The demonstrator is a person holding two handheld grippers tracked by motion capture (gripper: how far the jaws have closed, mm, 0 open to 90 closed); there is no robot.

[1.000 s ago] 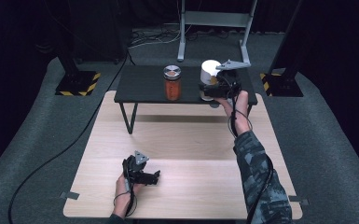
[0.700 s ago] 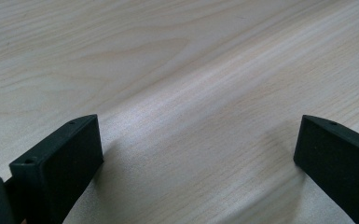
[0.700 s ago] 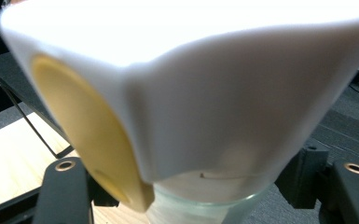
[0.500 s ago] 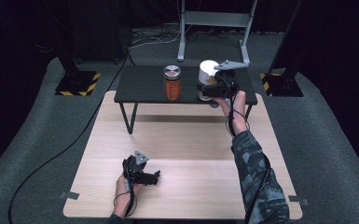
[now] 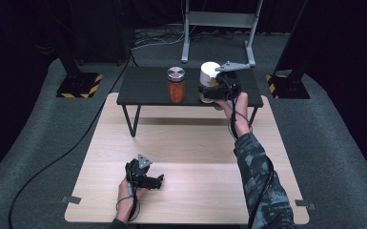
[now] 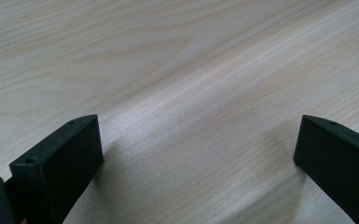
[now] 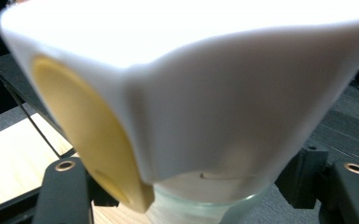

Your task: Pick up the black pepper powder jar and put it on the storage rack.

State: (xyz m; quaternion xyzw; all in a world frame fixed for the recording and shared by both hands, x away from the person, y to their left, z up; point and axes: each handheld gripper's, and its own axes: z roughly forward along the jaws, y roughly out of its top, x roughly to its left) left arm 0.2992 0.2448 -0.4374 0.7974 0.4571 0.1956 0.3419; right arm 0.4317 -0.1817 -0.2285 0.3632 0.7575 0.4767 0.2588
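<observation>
1. White container (image 5: 210,72) stood on the low black table (image 5: 143,88), near its right end, with the right gripper (image 5: 213,90) clamped around its lower part.
2. In the right gripper view the container (image 7: 224,93) loomed close and blurred: a white upper part with a yellow oval patch on one side, over a pale glassy base, and a black jaw on either side of that base. What was inside could not be told.
3. A jar (image 5: 176,85) with orange contents and a round metal-coloured lid stood upright on the same black table, just to the left of the white container and apart from it.
4. The person's right forearm, in a patterned sleeve (image 5: 257,176), reached across the wooden table to the black one, with a cable trailing along it.
5. The left gripper (image 5: 148,179) rested on the light wooden table (image 5: 195,143) near its front left, held in the person's left hand, well apart from both containers.
6. In the left gripper view its jaws stood wide apart over bare pale wood grain (image 6: 191,93), with nothing between them.
7. The black table sat on thin dark legs at the far edge of the wooden table.
8. Grey carpet (image 5: 324,133) covered the floor around both tables, and a dark cable (image 5: 66,152) ran across it on the left.
9. Two black stands with yellow-and-black striped feet (image 5: 78,86) flanked the black table, a grey metal frame (image 5: 219,24) stood behind it, and the room beyond was dark.
</observation>
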